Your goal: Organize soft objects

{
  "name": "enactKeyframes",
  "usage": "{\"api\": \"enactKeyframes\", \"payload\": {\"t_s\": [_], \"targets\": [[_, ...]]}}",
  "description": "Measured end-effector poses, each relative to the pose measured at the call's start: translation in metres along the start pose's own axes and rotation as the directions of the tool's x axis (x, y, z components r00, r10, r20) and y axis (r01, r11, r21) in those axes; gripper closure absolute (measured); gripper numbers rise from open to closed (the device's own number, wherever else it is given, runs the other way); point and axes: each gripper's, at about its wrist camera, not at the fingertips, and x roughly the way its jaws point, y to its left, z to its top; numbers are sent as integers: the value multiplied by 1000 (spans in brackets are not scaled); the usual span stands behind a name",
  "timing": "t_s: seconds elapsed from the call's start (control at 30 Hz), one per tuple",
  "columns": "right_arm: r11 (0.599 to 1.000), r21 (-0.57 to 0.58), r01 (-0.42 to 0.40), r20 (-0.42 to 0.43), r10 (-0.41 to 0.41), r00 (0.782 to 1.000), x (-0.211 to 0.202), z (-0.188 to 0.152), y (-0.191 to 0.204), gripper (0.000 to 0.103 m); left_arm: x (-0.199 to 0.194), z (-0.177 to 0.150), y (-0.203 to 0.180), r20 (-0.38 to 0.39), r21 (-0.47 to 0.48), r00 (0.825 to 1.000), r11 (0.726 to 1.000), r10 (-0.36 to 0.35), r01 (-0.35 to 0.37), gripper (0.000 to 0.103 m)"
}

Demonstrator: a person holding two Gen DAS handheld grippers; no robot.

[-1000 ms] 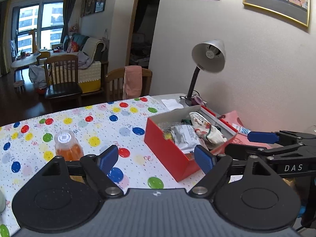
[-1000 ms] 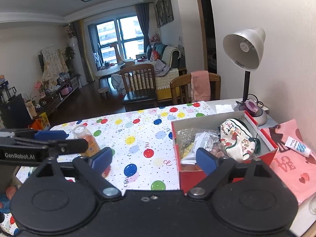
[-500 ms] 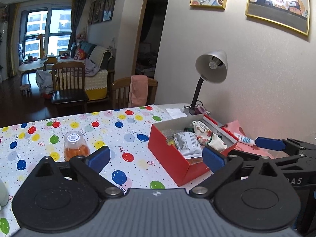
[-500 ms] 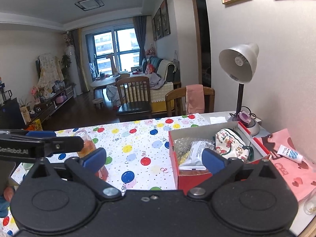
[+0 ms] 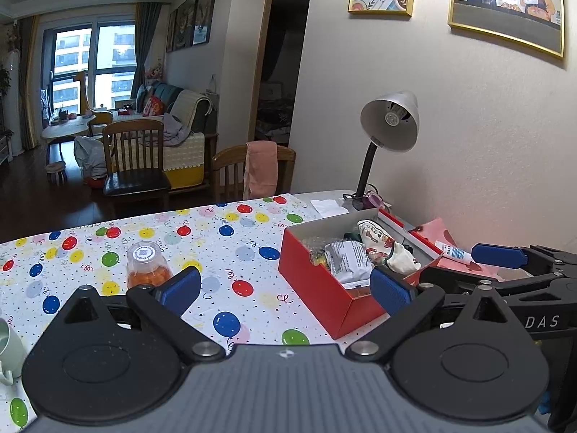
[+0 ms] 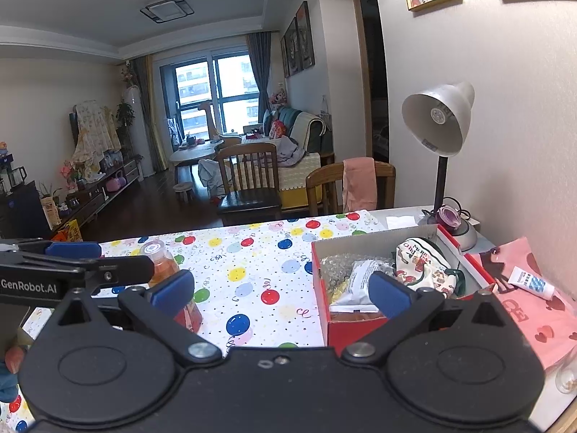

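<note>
A red cardboard box stands open on the balloon-print tablecloth. Inside lie a printed cloth pouch, a silver packet and some bubble wrap. My left gripper hovers open in front of the box's near left corner, nothing between its blue pads. My right gripper is open too, empty, with its right finger in front of the box. Each gripper's fingers show at the edge of the other's view.
An orange-filled bottle stands left of the box. A pink bag with a white tube lies right of it by the wall. A desk lamp rises behind the box. A pale mug sits at the near left; wooden chairs line the far edge.
Both pairs of jaws have spread wider. The left gripper has drawn back a little from the box, and both views have tilted up slightly.
</note>
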Motion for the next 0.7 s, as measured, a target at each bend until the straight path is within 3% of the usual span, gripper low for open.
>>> {"api": "enactKeyframes", "payload": {"t_s": [0.37,0.7], "targets": [[1000,-4,1,4,-1,1000,-1,0,0,0,-8,-1,-8,19,25,999,999,40,-40,2],[1000,6,24,7,-25,1000,-2,2,-6,0,-8,-2,-6,20,18,999,999,26,-26,2]]}}
